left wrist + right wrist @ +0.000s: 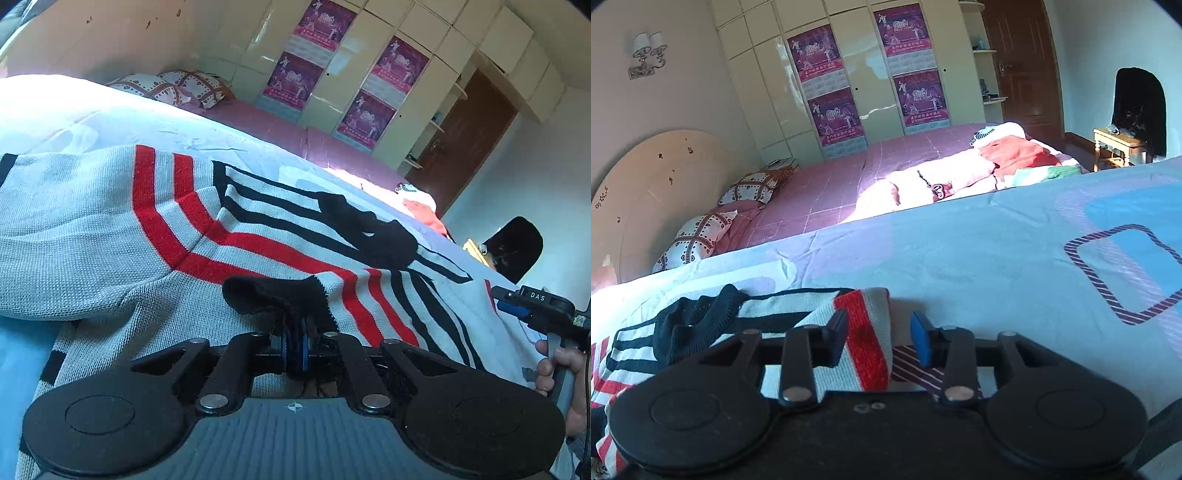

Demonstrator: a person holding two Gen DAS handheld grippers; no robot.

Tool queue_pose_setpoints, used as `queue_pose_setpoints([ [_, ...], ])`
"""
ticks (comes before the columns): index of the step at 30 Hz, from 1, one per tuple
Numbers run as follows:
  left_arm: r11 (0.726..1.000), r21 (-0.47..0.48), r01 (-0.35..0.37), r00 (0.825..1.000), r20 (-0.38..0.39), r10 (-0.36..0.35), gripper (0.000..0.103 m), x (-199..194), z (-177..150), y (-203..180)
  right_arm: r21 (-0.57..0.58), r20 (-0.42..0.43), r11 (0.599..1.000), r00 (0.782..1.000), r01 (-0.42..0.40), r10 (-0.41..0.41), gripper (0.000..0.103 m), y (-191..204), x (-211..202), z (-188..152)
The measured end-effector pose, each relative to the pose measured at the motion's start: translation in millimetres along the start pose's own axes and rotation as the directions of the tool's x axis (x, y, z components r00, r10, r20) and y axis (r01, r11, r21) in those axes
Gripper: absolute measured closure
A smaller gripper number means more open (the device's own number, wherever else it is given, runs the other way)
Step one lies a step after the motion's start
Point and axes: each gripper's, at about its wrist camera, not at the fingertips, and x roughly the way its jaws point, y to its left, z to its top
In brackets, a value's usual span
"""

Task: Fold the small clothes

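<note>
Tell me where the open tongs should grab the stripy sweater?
Best guess: the folded corner with the red stripe. It sticks out over the bedsheet and already lies between the open right tongs, so come straight forward, low along the bed. The left tongs are shut on the sweater's black cuff.

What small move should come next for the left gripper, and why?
Probably carry the cuff across the sweater to fold the sleeve in. The left gripper is shut on that black cuff, while the right gripper is open beside the hem, so it seems to hold nothing.
</note>
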Motion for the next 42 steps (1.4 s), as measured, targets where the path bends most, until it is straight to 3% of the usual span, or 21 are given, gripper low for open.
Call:
queue_pose_setpoints([
  [4, 0.998, -0.069, -0.004, 1.000, 0.009, 0.005, 0.098, 9.3, 3.4, 4.7, 0.060, -0.058, 0.997, 0.997, -0.041, 0.045, 0.066, -10.9, 19.4, 0.3],
  [5, 0.995, -0.098, 0.000, 1.000, 0.015, 0.001, 0.098, 11.4, 1.9, 7.7, 0.075, -0.065, 0.995, 0.996, -0.063, 0.068, 0.074, -13.8, 22.2, 0.2],
  [6, 0.992, -0.124, 0.004, 1.000, 0.030, -0.001, 0.098, 12.4, -0.8, 10.7, 0.072, -0.063, 0.994, 0.995, -0.077, 0.082, 0.089, -14.4, 22.5, -1.0],
  [8, 0.988, -0.154, -0.017, 0.996, 0.088, 0.031, 0.098, 5.7, -6.6, 9.9, 0.030, -0.060, 0.998, 0.997, -0.057, 0.059, 0.092, -9.6, 18.8, -0.2],
  [11, 0.989, -0.119, -0.091, 0.992, 0.078, 0.100, 0.098, 7.8, -13.8, 2.3, -0.059, -0.063, 0.998, 0.998, 0.000, -0.003, 0.091, -0.8, 20.8, -4.6],
  [13, 0.988, -0.126, -0.087, 0.992, 0.076, 0.097, 0.098, 9.7, -13.2, 3.6, -0.103, -0.058, 0.994, 0.998, 0.028, -0.034, 0.089, 4.3, 21.0, -3.6],
  [15, 0.987, -0.130, -0.098, 0.991, 0.074, 0.108, 0.098, 3.2, -7.5, 2.7, -0.103, -0.057, 0.993, 0.997, 0.051, -0.057, 0.077, 6.7, 13.2, -0.2],
  [18, 0.984, -0.079, -0.157, 0.973, 0.161, 0.168, 0.098, -23.7, -2.1, -2.2, -0.105, 0.002, 0.994, 1.000, 0.024, -0.024, 0.079, 6.9, -20.5, -2.4],
  [21, 0.994, -0.022, -0.104, 0.972, 0.208, 0.106, 0.098, -32.7, 9.3, -16.8, -0.135, 0.037, 0.990, 0.998, -0.048, 0.053, 0.080, 15.4, -58.7, -15.4],
  [24, 0.995, 0.081, -0.051, 0.990, 0.133, 0.040, 0.097, -9.1, 10.8, -40.4, -0.201, 0.016, 0.976, 0.996, -0.078, 0.083, 0.080, 32.0, -72.3, -35.6],
  [26, 0.991, 0.103, -0.089, 0.996, 0.035, 0.086, 0.097, 18.1, 0.7, -43.9, -0.237, -0.049, 0.971, 0.998, -0.041, 0.031, 0.080, 41.5, -63.8, -50.5],
  [29, 0.992, 0.092, -0.085, 0.995, 0.051, 0.080, 0.096, 22.2, -8.1, -40.8, -0.292, -0.056, 0.956, 0.998, 0.012, -0.030, 0.075, 60.7, -67.4, -55.2],
  [31, 0.996, 0.055, -0.075, 0.996, 0.044, 0.072, 0.087, 8.5, -5.8, -35.9, -0.263, -0.023, 0.965, 1.000, -0.004, -0.002, 0.063, 62.8, -80.9, -52.6],
  [33, 0.996, 0.021, -0.090, 0.990, 0.109, 0.087, 0.020, -16.6, -8.2, -26.6, -0.252, -0.014, 0.968, 1.000, -0.007, 0.004, 0.057, 64.3, -87.1, -52.4],
  [34, 0.994, 0.000, -0.106, 0.981, 0.163, 0.104, 0.012, -35.7, -11.7, -16.5, -0.242, -0.011, 0.970, 1.000, -0.012, 0.010, 0.057, 65.7, -93.4, -54.8],
  [37, 0.990, -0.091, -0.111, 0.965, 0.228, 0.129, 0.012, -88.6, -16.5, 31.8, -0.210, -0.016, 0.977, 0.999, -0.036, 0.033, 0.057, 73.1, -111.1, -62.5],
  [39, 0.974, -0.173, -0.146, 0.941, 0.280, 0.191, 0.015, -124.6, -21.8, 72.1, -0.192, -0.026, 0.980, 0.999, -0.048, 0.044, 0.057, 79.6, -120.1, -68.8],
  [41, 0.943, -0.264, -0.203, 0.909, 0.307, 0.281, 0.027, -156.1, -25.2, 121.0, -0.178, -0.032, 0.983, 0.998, -0.050, 0.045, 0.058, 88.1, -128.3, -74.7],
  [42, 0.920, -0.320, -0.225, 0.897, 0.301, 0.324, 0.028, -168.3, -25.3, 146.8, -0.174, -0.037, 0.984, 0.998, -0.048, 0.042, 0.058, 93.4, -130.9, -77.6],
])
